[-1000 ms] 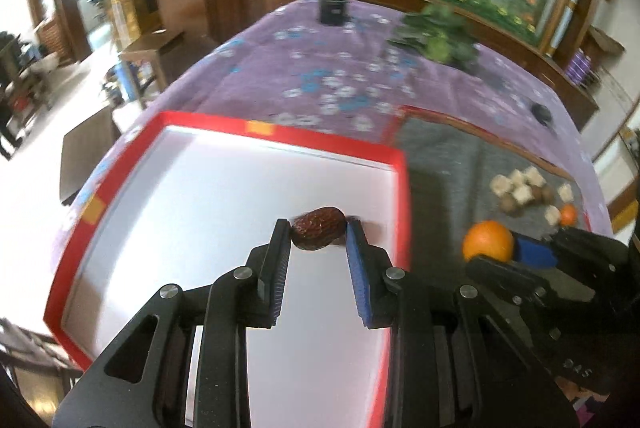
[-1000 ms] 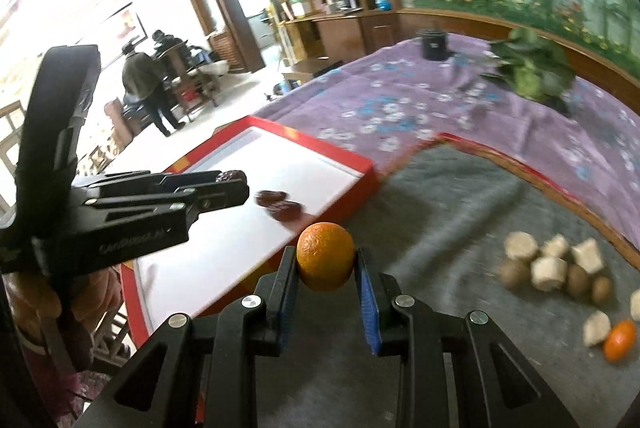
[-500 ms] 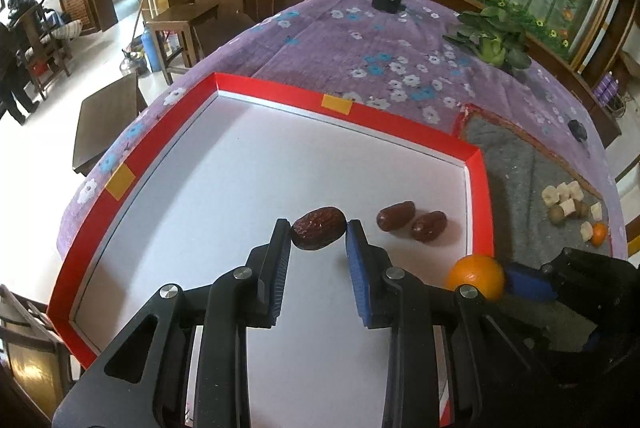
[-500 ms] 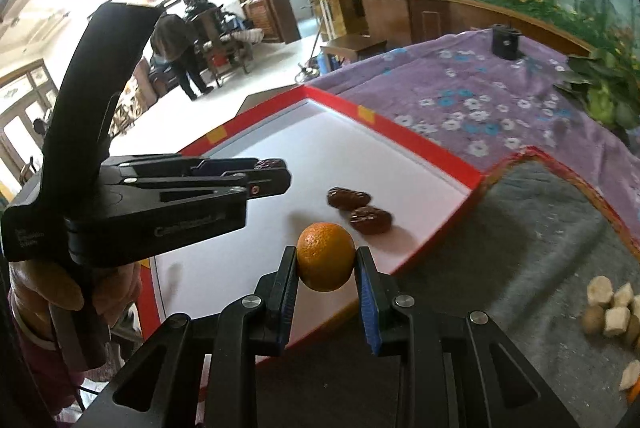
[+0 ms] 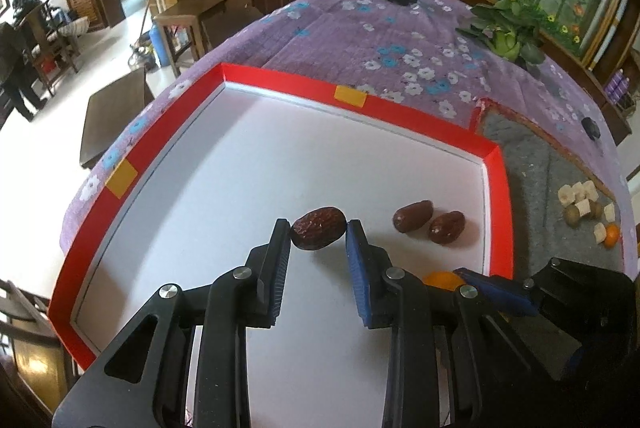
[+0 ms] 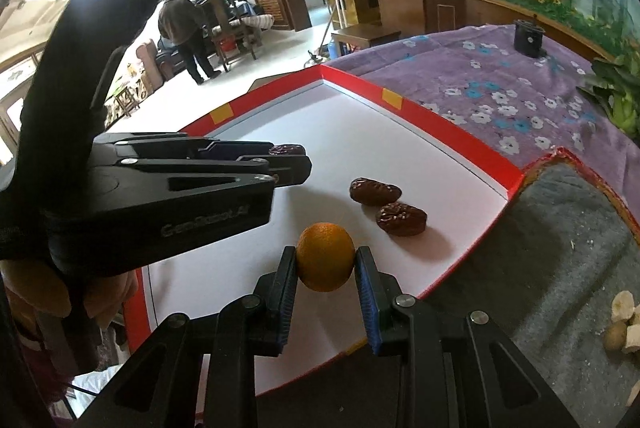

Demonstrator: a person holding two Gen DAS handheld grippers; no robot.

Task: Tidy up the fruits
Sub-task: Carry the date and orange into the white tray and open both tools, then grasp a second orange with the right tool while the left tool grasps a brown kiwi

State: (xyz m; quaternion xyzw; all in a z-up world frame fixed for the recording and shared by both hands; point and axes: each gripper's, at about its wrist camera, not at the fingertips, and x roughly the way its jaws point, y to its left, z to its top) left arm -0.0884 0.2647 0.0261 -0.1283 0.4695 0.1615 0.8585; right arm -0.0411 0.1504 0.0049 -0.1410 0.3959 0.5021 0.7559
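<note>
Over the red-rimmed white tray (image 5: 496, 195), our left gripper (image 5: 318, 234) has its fingers clenched on a wrinkled red date (image 5: 318, 234). Our right gripper (image 6: 325, 260) has its fingers easing apart around an orange (image 6: 325, 256), which they still touch. Two more dates (image 6: 386, 203) lie in the tray just beyond the right fingers.

The red-rimmed cardboard tray (image 5: 496, 211) had a smooth, matt white floor. The wrinkled dark-brown date (image 5: 318, 234) looked leathery, the small round orange (image 6: 325, 256) finely pebbled. Upper right, purple flowered cloth (image 5: 360, 39) looked soft; grey felt mat (image 6: 560, 240) fuzzy.
</note>
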